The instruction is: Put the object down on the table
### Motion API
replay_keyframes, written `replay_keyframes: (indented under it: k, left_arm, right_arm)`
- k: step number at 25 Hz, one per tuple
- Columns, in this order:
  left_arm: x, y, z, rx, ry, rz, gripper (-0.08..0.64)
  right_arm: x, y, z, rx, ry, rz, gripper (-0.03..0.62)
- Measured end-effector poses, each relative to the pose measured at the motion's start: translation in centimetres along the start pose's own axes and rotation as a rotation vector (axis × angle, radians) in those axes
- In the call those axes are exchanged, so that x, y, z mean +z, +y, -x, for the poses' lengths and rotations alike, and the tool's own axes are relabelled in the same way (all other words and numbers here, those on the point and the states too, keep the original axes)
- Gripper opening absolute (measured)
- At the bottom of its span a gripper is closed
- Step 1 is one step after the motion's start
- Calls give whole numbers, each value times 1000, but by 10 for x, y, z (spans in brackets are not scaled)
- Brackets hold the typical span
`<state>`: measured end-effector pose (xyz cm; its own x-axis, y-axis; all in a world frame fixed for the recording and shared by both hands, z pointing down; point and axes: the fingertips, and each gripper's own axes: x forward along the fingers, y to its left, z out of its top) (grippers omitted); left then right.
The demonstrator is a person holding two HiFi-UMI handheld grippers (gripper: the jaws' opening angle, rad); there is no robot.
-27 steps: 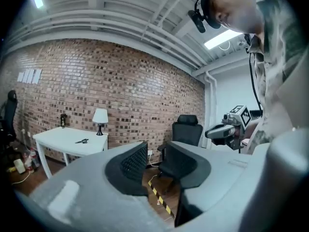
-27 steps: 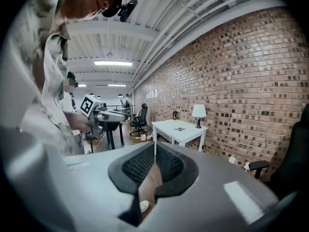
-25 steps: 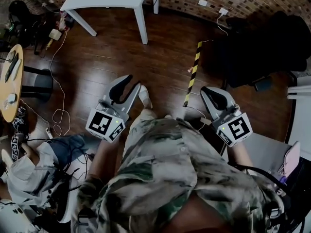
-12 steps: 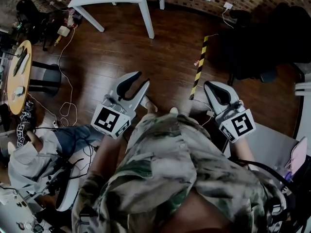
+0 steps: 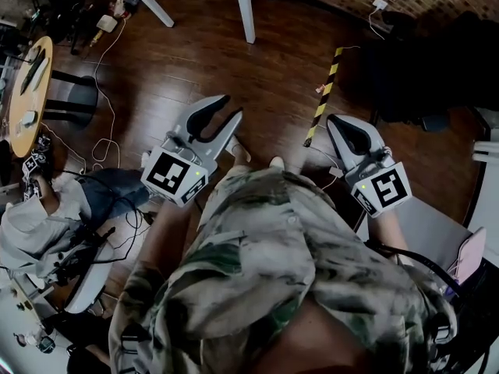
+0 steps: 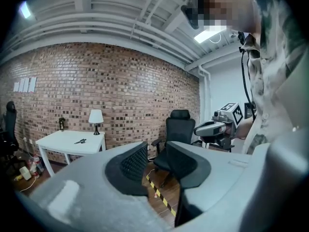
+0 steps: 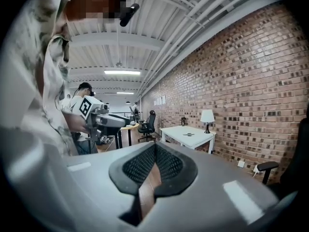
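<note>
My left gripper is held at waist height over the wooden floor, open, with nothing between its dark pads. My right gripper hangs beside it, shut and empty, its pads meeting at the tips. The white table stands ahead by the brick wall, with a small dark object and a lamp on it. In the head view only the table's legs show at the top edge. Each gripper appears in the other's view: the right gripper and the left gripper.
A yellow-black striped strip lies on the floor ahead. A black office chair stands to the right. A round wooden table, loose cables and a seated person are at the left. A grey desk is at the right.
The head view has dropped, so the white table has slid up to the top edge. Both grippers stay at waist height in the same states.
</note>
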<state>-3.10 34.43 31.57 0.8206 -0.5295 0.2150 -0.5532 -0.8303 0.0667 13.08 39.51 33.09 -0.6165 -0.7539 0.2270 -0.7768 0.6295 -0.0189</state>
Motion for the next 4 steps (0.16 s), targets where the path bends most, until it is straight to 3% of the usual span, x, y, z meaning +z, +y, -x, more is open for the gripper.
replay_keyframes:
  k: [4]
  left_arm:
    - [0, 10, 0, 3, -5, 3, 124]
  right_arm:
    - [7, 1, -10, 10, 4, 12, 9]
